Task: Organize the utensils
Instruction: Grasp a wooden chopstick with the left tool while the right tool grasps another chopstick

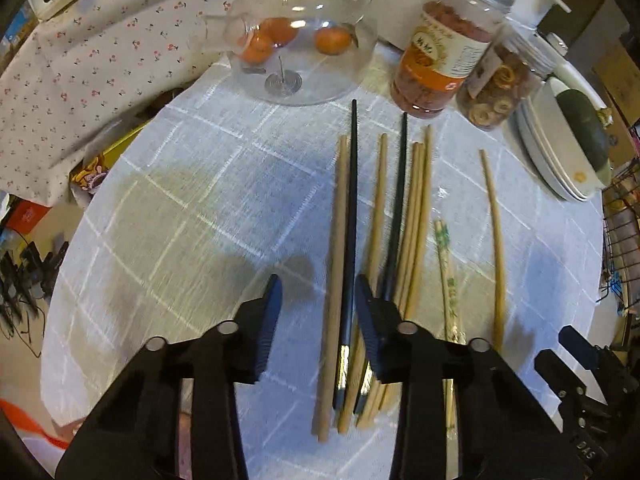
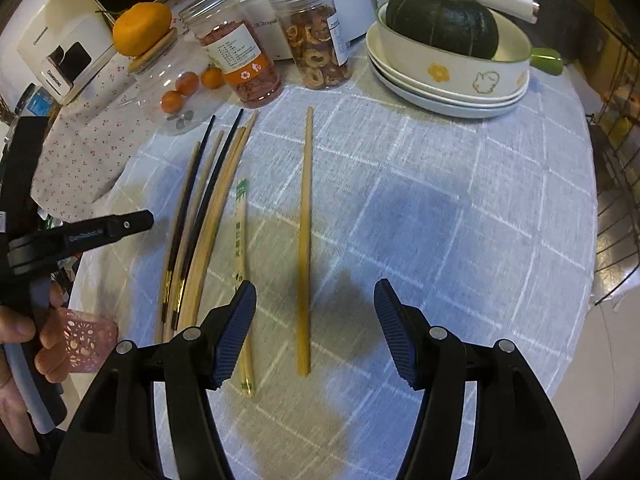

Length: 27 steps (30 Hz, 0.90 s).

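Chopsticks: a loose bundle of wooden chopsticks (image 1: 416,216) and two black chopsticks (image 1: 352,216) lay lengthwise on my counter (image 2: 460,200), a paper-sleeved pair (image 2: 242,240) just beside them and a single yellow chopstick (image 2: 305,240) apart to the right.
Around: a glass jar (image 1: 300,40) of small oranges, two snack jars (image 2: 240,56), and stacked plates (image 2: 452,100) under a bowl with a dark green squash (image 2: 444,20) stood along the far edge, none lying across the chopsticks.
Writing: green print on the sleeve and the jar labels were too small for me to read.
Left tool (image 1: 318,308): spread apart, grasping nothing, straddling one wooden and one black chopstick.
Right tool (image 2: 316,328): spread wide, grasping nothing, the yellow chopstick between its fingers.
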Available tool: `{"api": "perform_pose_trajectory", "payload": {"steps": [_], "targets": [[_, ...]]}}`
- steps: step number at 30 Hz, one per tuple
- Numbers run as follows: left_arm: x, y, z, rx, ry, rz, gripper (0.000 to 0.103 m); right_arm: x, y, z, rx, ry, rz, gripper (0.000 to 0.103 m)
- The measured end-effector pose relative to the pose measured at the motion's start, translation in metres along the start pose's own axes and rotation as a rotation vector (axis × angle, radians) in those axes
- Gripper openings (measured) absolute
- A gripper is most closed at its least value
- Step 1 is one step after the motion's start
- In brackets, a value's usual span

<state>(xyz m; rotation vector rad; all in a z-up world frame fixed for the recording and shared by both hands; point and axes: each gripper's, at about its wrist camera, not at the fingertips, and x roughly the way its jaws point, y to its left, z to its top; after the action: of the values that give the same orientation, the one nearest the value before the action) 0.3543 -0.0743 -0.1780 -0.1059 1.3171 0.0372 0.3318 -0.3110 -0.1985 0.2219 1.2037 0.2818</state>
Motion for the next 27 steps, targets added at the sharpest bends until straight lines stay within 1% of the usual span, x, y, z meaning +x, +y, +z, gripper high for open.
{"api": "perform_pose_trajectory", "payload": {"steps": [1, 3, 8, 10, 13, 15, 18, 19, 20, 25, 27], "targets": [[0.004, 0.001, 0.001, 0.0, 0.007, -0.001, 0.029, 0.002, 0.001, 0.001, -0.006, 0.003, -0.004, 0.058], [0.012, 0.002, 0.005, -0.005, 0.026, -0.027, 0.026, 0.006, 0.003, 0.005, -0.022, 0.011, -0.018, 0.05], [0.025, 0.009, 0.012, -0.013, 0.04, -0.062, 0.024, 0.014, 0.004, 0.013, -0.031, 0.011, -0.024, 0.048], [0.029, 0.01, 0.014, -0.004, 0.041, -0.058, 0.024, 0.015, 0.006, 0.015, -0.036, 0.009, -0.019, 0.047], [0.035, 0.011, 0.017, -0.007, 0.058, -0.086, 0.02, 0.018, 0.007, 0.019, -0.037, 0.009, -0.02, 0.044], [0.037, 0.009, 0.019, 0.011, 0.051, -0.081, 0.019, 0.019, 0.007, 0.02, -0.039, 0.011, -0.022, 0.042], [0.039, 0.007, 0.025, 0.03, 0.053, -0.076, 0.009, 0.023, 0.008, 0.024, -0.034, 0.016, -0.023, 0.041], [0.041, 0.008, 0.025, 0.029, 0.059, -0.084, 0.006, 0.023, 0.008, 0.025, -0.035, 0.017, -0.024, 0.041], [0.046, 0.008, 0.026, 0.031, 0.078, -0.083, 0.006, 0.023, 0.008, 0.027, -0.035, 0.016, -0.027, 0.041], [0.044, 0.0, 0.025, 0.065, 0.057, -0.072, 0.006, 0.025, 0.01, 0.037, -0.023, 0.017, -0.033, 0.041], [0.043, -0.001, 0.023, 0.073, 0.063, -0.075, 0.006, 0.031, 0.012, 0.042, -0.017, 0.035, -0.024, 0.041]]}}
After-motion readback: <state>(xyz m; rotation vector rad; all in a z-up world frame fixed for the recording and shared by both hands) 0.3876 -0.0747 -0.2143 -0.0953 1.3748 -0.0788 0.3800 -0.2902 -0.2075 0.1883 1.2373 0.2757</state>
